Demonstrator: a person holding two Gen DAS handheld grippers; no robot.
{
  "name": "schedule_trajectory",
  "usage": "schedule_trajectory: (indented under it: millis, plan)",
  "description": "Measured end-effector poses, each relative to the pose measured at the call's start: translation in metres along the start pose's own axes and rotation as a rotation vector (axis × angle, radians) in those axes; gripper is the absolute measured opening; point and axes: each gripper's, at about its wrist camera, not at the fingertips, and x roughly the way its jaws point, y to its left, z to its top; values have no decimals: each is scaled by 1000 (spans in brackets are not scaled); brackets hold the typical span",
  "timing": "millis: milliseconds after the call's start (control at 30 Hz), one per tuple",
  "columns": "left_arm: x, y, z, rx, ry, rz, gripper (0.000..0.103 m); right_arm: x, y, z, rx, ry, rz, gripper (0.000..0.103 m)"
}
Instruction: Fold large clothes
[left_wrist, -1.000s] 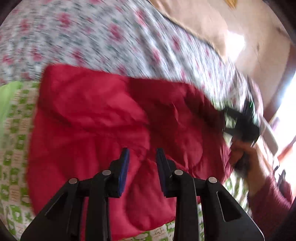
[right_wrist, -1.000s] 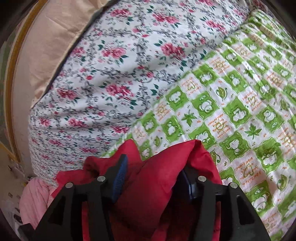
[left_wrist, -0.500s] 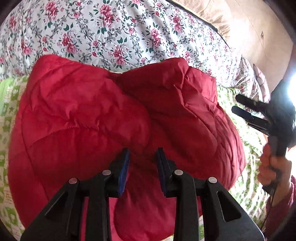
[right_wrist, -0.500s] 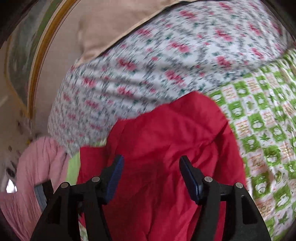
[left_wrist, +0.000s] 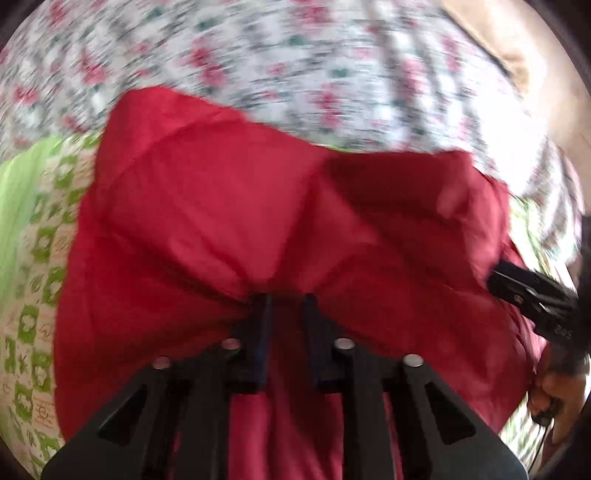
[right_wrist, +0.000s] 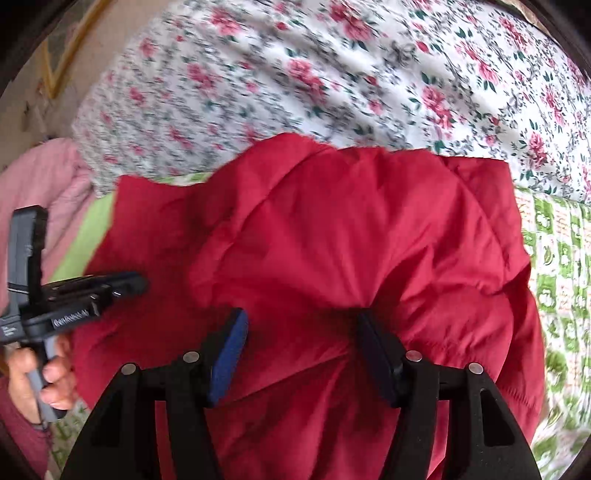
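The red padded garment (right_wrist: 332, 236) lies bunched on the bed, across the green-and-white checked cover (right_wrist: 561, 266), with the floral sheet (right_wrist: 332, 74) behind it toward 12 o'clock.

The left tongs (left_wrist: 287, 310) point steeply down into the cloth; their jaws have just been closing and now stand nearly together, pinching a gathered fold of the garment from which creases fan out. In the right wrist view the left tongs sit at 9 o'clock, level and side-on, with the person's left hand (right_wrist: 44, 373) wrapped round the grip below them.

The right tongs (right_wrist: 303, 325) also slant down over the garment at the middle, their jaws set wide apart. Puckered fabric rises between the blue pads (right_wrist: 229, 347), but I cannot tell whether they press on it.

A pink quilt (right_wrist: 40, 177) lies at 9 o'clock beyond the bed's edge.
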Motion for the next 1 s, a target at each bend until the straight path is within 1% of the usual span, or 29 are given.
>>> schedule_trajectory:
  millis: [67,133,167,267,300,400,500,633,700,800,867,1000]
  plan:
    - [8,18,9,-75,12,9,5,8,-7,6,10,10,-20,62]
    - [13,29,16,-113,13,50,5,16,-11,14,16,18,-61,62]
    - [16,35,20,-130,19,56,4,19,-13,17,17,18,-80,62]
    - [26,46,28,-142,29,85,3,33,-33,27,59,25,-127,62]
    - [30,48,30,-144,33,90,3,38,-44,28,98,28,-137,63]
    - [40,55,35,-170,43,90,3,50,-71,27,234,33,-72,63]
    - [52,57,37,-180,48,90,4,61,-90,23,303,25,-54,63]
    - [67,52,39,-164,53,117,4,69,-95,24,325,21,-55,64]
    - [72,51,38,-173,51,113,4,72,-96,24,328,22,-51,64]
    - [70,59,29,-208,31,83,3,74,-98,22,331,15,-40,64]
    - [67,61,27,-218,35,67,3,74,-98,19,329,13,-38,64]
    - [41,64,21,-236,22,20,3,70,-98,17,330,20,-33,64]
